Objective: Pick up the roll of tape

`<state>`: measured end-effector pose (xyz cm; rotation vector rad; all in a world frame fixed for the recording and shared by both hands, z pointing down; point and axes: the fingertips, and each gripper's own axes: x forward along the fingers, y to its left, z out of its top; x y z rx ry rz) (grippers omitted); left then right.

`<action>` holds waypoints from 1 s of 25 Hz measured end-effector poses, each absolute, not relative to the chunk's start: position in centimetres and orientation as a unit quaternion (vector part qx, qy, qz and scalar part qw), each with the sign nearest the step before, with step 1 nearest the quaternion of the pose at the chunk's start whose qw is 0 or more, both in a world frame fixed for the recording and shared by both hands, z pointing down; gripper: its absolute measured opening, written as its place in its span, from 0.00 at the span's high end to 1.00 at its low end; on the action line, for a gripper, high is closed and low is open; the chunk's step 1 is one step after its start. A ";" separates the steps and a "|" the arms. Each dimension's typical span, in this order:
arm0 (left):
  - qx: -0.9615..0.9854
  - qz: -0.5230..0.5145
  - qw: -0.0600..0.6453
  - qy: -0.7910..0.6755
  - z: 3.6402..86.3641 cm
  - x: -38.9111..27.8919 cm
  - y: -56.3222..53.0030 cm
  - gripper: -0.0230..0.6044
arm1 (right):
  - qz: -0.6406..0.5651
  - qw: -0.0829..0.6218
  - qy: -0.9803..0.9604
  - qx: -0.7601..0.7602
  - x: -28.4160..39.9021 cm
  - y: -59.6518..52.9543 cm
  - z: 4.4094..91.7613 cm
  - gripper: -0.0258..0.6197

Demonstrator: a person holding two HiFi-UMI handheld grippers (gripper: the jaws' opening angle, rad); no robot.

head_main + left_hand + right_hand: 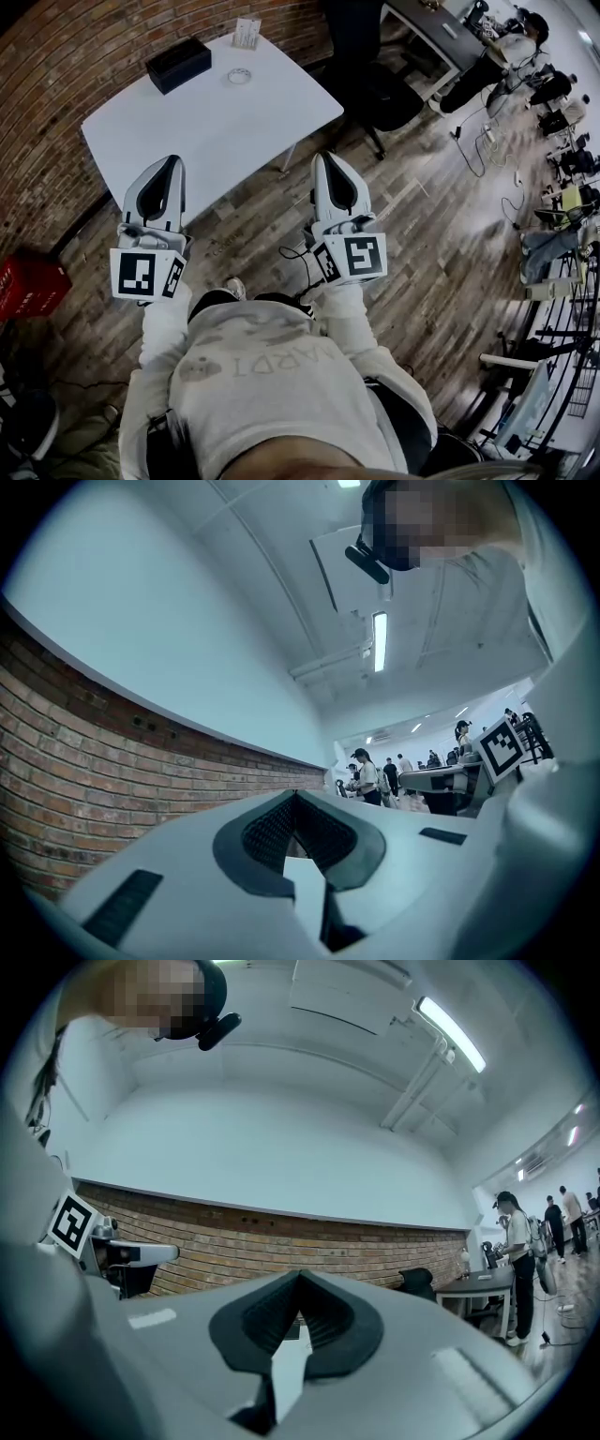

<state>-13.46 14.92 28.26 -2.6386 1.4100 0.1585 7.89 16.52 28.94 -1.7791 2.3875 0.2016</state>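
Left gripper (171, 161), right gripper (324, 157): both closed, empty, parallel.

1. I am seeing a white table (216, 127) standing on the wooden floor (431, 244)
2. A black box (178, 64) is sitting near its far edge
3. The roll of tape (239, 76) is lying flat beside the box, apart from it
4. A small pale holder (247, 33) is standing at the far edge
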 end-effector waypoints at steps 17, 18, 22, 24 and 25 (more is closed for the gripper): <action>-0.893 0.060 0.057 0.441 29.5 -14.7 9.5 0.95 | 0.063 0.063 0.784 -0.614 6.2 12.6 29.8 0.94; -0.893 0.059 0.056 0.442 29.6 -14.8 8.9 0.95 | 0.062 0.062 0.784 -0.615 6.2 12.1 29.9 0.94; -0.890 0.058 0.051 0.449 29.9 -15.0 6.8 0.95 | 0.060 0.060 0.787 -0.611 6.1 9.7 30.2 0.94; -0.889 0.057 0.051 0.451 29.9 -14.8 5.8 0.95 | 0.059 0.060 0.789 -0.608 6.2 8.5 30.2 0.94; -0.888 0.057 0.052 0.453 29.9 -14.7 5.2 0.95 | 0.060 0.061 0.790 -0.607 6.3 7.9 30.2 0.94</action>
